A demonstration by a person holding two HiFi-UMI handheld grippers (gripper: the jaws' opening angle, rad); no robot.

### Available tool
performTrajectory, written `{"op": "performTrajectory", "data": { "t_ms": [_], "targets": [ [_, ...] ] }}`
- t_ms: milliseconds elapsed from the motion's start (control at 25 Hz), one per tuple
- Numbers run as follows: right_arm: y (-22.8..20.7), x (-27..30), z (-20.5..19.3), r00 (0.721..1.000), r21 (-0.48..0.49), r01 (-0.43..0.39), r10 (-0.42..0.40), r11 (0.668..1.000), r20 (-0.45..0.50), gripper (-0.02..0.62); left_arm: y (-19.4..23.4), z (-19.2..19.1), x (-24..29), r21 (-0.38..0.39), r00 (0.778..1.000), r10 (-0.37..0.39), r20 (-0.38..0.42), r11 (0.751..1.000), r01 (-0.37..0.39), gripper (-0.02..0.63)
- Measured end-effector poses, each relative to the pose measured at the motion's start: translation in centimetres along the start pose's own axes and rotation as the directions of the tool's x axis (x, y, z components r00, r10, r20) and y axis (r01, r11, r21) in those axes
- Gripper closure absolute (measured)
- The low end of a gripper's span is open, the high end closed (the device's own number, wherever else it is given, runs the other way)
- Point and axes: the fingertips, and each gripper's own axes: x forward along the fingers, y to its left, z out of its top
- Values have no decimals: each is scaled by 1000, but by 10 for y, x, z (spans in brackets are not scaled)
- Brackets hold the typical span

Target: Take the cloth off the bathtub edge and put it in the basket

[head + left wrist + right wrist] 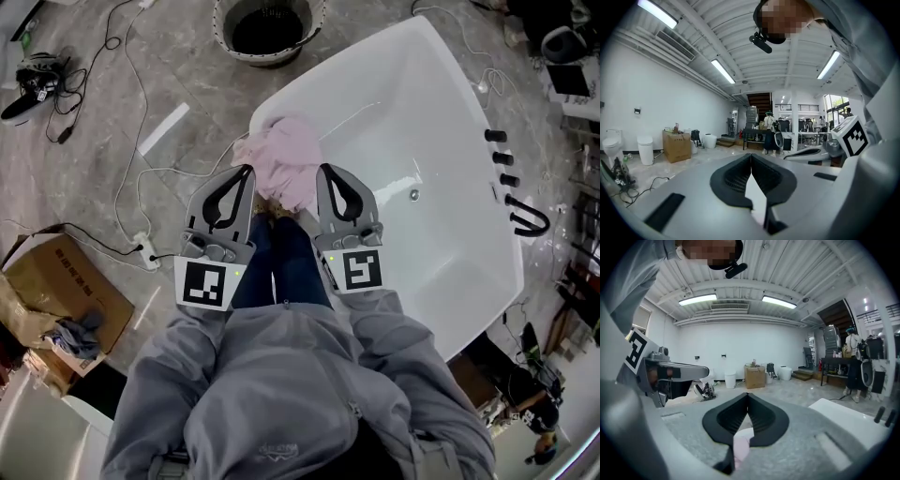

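Observation:
A crumpled pink cloth (284, 161) lies on the near-left rim of the white bathtub (441, 112). The dark round basket (269, 28) stands on the floor beyond the tub's end. My left gripper (247, 170) is at the cloth's left side and my right gripper (323, 169) at its right side, both pointing away from me. Both are shut with nothing between the jaws. In the left gripper view the left gripper (751, 155) looks out over the room. Under the right gripper (747, 394) a bit of pink cloth (741, 446) shows through the gap below the jaws.
Black tap fittings (503, 161) line the tub's far rim, and a drain (413, 195) is inside. On the marble floor to the left are cables, a power strip (147, 254), an open cardboard box (58, 302) and shoes (31, 82). My legs stand between the grippers.

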Motion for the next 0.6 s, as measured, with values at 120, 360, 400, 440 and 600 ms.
{"op": "performTrajectory", "data": {
  "t_ms": [120, 360, 400, 440, 600],
  "targets": [
    [-7, 4, -22, 1000, -10, 15, -15, 1000, -15, 592, -1, -18, 9, -26, 1000, -11, -9, 1000, 11, 598],
    [-10, 14, -66, 997, 21, 31, -29, 999, -71, 592, 1, -60, 20, -66, 998, -31, -58, 997, 28, 598],
    [-10, 14, -73, 996, 25, 31, -29, 999, -79, 592, 1, -67, 21, -67, 997, -37, -67, 997, 32, 598],
    [-10, 15, -79, 996, 26, 32, -30, 999, -88, 592, 1, -74, 22, -70, 996, -41, -78, 997, 35, 598],
    [-10, 19, -107, 993, 29, 24, -21, 999, -120, 592, 1, -99, 27, -74, 993, -43, -112, 997, 35, 598]
  ]
}}
